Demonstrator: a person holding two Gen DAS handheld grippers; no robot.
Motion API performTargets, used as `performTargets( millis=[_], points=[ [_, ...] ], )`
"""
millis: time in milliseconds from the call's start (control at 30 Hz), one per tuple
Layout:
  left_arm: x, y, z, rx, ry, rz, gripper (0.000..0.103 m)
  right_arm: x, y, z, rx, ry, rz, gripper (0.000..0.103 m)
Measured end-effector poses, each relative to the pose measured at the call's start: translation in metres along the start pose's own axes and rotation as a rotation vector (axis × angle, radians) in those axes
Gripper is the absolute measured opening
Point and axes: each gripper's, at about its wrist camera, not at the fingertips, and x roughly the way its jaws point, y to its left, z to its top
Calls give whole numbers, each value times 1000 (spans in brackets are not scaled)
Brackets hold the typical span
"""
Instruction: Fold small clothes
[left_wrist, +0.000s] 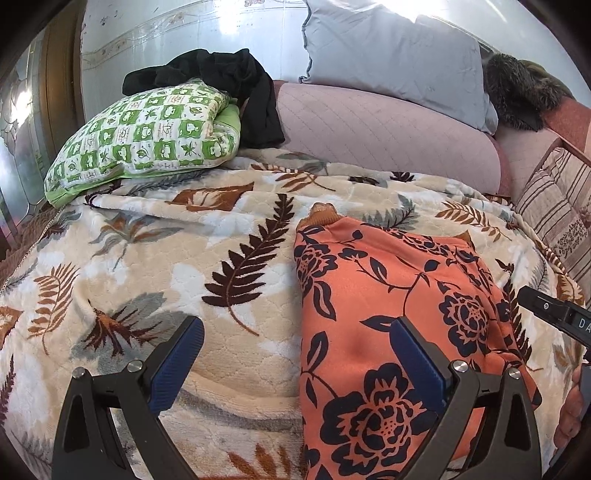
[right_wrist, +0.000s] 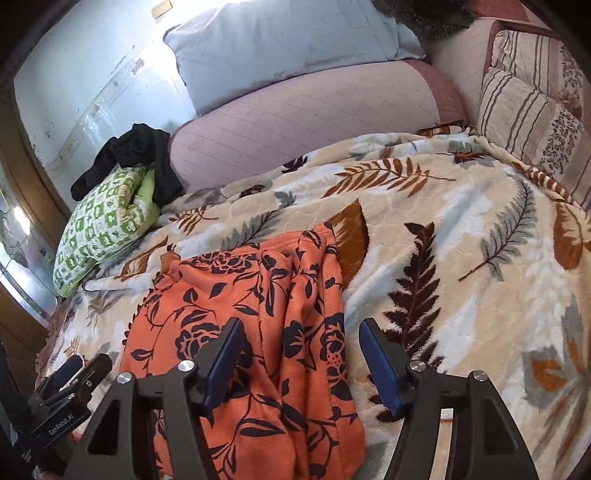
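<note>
An orange garment with a dark flower print (left_wrist: 391, 295) lies folded lengthwise on the leaf-patterned blanket (left_wrist: 221, 258). My left gripper (left_wrist: 295, 322) is open wide above the garment's left edge. Its right finger hangs over the cloth and its left finger over bare blanket. In the right wrist view the garment (right_wrist: 258, 295) runs under my right gripper (right_wrist: 301, 323), which is open. That gripper's left finger is over the cloth, its right finger just past the garment's right edge, and neither pad presses on the cloth. The left gripper (right_wrist: 83, 369) shows at the lower left.
A green patterned pillow (left_wrist: 147, 133) with a black garment (left_wrist: 221, 77) on it lies at the back left. A pink bolster (left_wrist: 369, 122), a pale blue pillow (left_wrist: 391, 55) and striped cushions (right_wrist: 532, 122) line the back and right. A hand (left_wrist: 570, 406) shows at the right edge.
</note>
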Motion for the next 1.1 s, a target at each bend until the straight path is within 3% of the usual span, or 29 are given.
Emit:
performTargets(
  millis=[200,1100],
  points=[
    [2,0,-1,3,4,2,101,3,9,-5,-52,-4,-49,68],
    [8,-5,-4,28,22,10,101,5,6,-6,-42,2,-75,68]
  ],
)
